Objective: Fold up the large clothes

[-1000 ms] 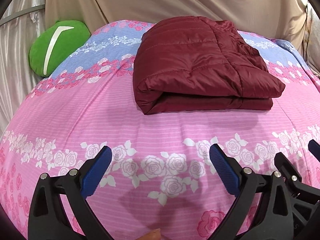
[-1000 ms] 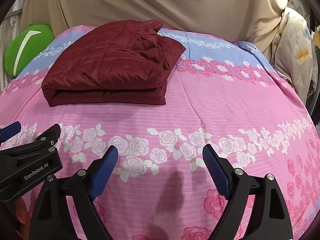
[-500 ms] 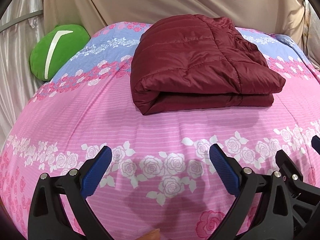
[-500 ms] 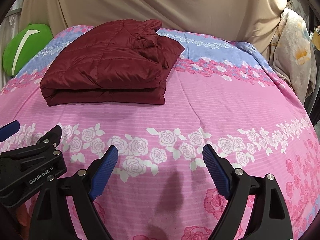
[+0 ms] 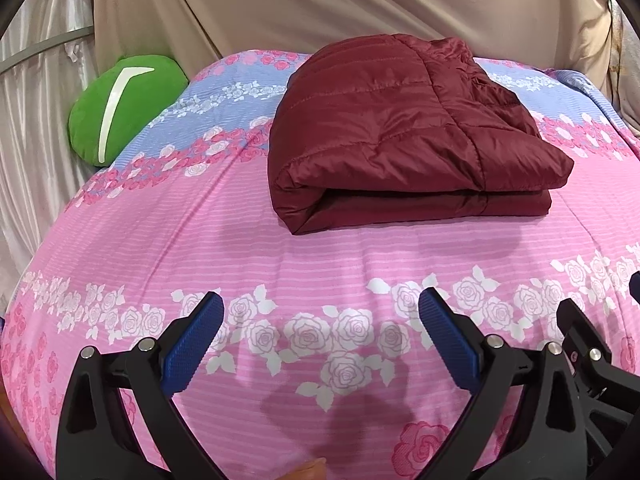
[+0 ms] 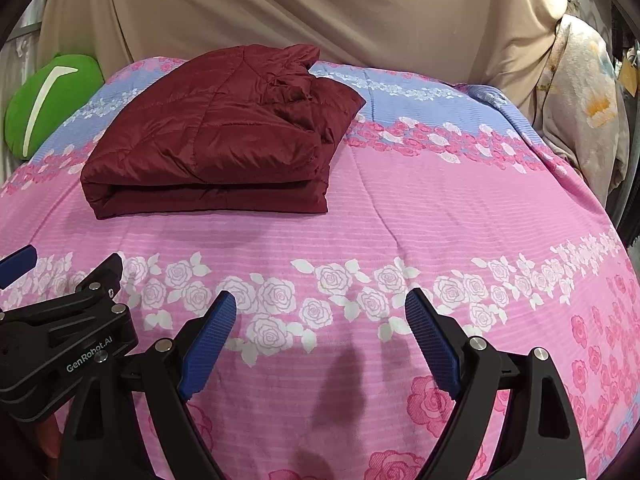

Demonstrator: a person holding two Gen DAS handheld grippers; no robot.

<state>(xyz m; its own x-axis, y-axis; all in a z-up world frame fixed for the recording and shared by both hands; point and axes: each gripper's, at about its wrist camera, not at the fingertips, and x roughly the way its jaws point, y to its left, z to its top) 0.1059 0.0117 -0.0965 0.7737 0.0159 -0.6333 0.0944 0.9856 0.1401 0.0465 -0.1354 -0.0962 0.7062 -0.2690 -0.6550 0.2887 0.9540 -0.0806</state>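
Observation:
A dark red quilted jacket lies folded into a thick rectangle on the pink and blue floral bedsheet; it also shows in the right wrist view. My left gripper is open and empty, hovering over the sheet well in front of the jacket. My right gripper is open and empty, also short of the jacket and to its right. The left gripper's body shows at the left edge of the right wrist view.
A green cushion with a white mark lies at the bed's far left corner. Beige drapes hang behind the bed. A pale patterned cloth hangs at the right edge.
Both grippers have drifted slightly; the jacket sits a little lower and nearer in the views. Both stay open and empty.

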